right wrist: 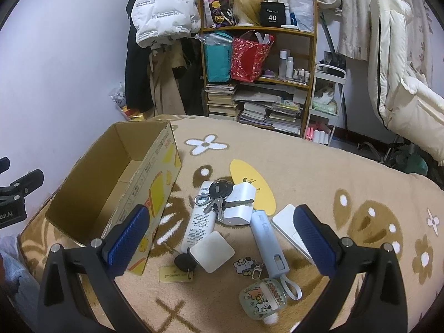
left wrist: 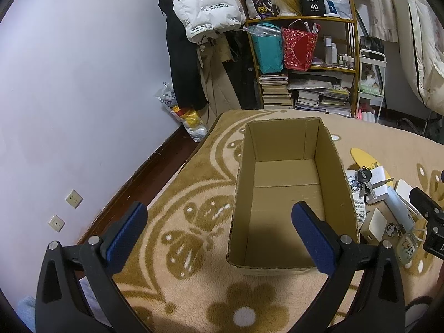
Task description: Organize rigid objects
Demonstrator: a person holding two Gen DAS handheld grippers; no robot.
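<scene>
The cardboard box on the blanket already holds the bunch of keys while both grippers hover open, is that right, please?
Not quite: the cardboard box is empty in the left wrist view. The bunch of keys lies outside it on the blanket, atop the white charger. Both grippers are open.

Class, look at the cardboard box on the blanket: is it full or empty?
Empty. The left wrist view looks straight into the cardboard box and shows only its bare floor; the keys and other small items lie outside it.

We see both fisheye views evenly lit by soft indoor light from above, sharp at centre, the open brown cardboard box (left wrist: 288,194) shadowed inside, the pale lilac wall (left wrist: 83,83) bowing strongly toward dark, vignetted corners, without glare.
</scene>
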